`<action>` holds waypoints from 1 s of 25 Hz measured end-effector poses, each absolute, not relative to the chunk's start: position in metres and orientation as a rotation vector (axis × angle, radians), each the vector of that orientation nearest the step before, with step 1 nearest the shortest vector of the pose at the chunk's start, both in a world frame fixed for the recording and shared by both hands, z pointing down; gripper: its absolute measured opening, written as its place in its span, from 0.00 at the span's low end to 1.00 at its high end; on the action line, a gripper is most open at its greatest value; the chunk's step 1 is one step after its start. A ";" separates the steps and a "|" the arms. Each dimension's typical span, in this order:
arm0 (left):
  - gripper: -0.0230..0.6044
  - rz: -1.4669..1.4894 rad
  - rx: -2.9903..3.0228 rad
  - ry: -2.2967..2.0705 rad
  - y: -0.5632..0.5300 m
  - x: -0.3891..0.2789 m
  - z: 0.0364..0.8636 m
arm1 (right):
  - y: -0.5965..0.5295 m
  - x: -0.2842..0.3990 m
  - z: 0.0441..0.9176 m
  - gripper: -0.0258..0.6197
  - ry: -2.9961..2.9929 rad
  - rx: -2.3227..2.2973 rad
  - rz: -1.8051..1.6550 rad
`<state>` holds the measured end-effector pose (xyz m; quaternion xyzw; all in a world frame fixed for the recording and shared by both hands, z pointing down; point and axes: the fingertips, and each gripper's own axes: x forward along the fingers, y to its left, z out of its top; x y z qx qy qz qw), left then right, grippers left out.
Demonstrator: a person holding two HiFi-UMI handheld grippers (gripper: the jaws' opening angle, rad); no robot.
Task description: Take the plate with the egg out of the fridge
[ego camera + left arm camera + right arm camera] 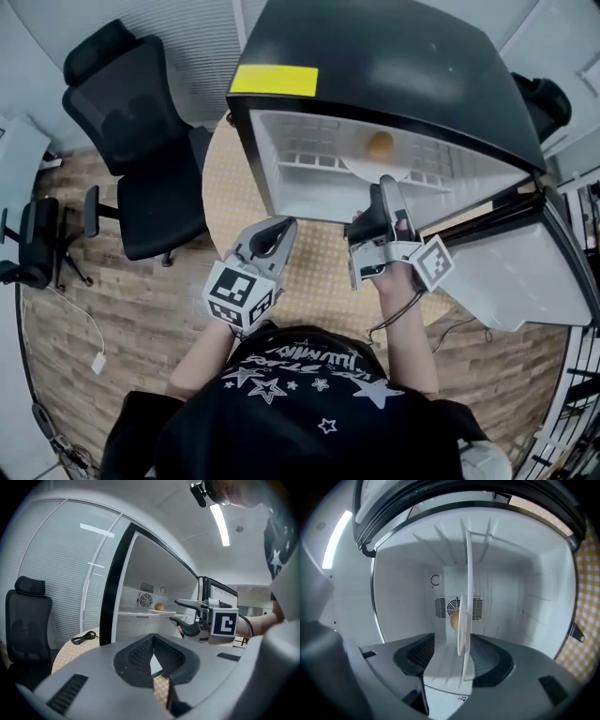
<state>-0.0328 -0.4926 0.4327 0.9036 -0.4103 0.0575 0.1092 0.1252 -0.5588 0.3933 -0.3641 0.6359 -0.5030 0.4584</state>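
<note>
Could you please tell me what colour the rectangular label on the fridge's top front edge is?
Yellow; the label shows best in the head view.

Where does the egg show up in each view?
Head view: egg upper centre, inside the fridge.
Left gripper view: egg near centre.
Right gripper view: egg near centre, half hidden by the plate's edge.
Shared landmark: the plate bearing it.

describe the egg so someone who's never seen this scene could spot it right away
Start at the black mini fridge standing open on the round table. In its white interior a white plate sits on the shelf, and the egg lies on that plate. It is the only small, rounded, orange-brown thing among all the white.
</note>
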 end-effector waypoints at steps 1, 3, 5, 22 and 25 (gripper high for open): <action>0.05 0.171 2.652 -1.206 -0.493 -0.032 0.434 | -0.562 0.126 0.393 0.38 1.557 -0.885 -1.244; 0.05 0.175 2.645 -1.208 -0.495 -0.031 0.436 | -0.567 0.127 0.391 0.38 1.545 -0.872 -1.250; 0.05 0.178 2.638 -1.213 -0.496 -0.032 0.437 | -0.568 0.127 0.392 0.38 1.537 -0.869 -1.256; 0.05 0.157 2.631 -1.225 -0.492 -0.033 0.439 | -0.572 0.131 0.407 0.15 1.485 -1.027 -1.320; 0.05 0.153 2.633 -1.230 -0.491 -0.036 0.437 | -0.572 0.134 0.411 0.12 1.420 -0.996 -1.333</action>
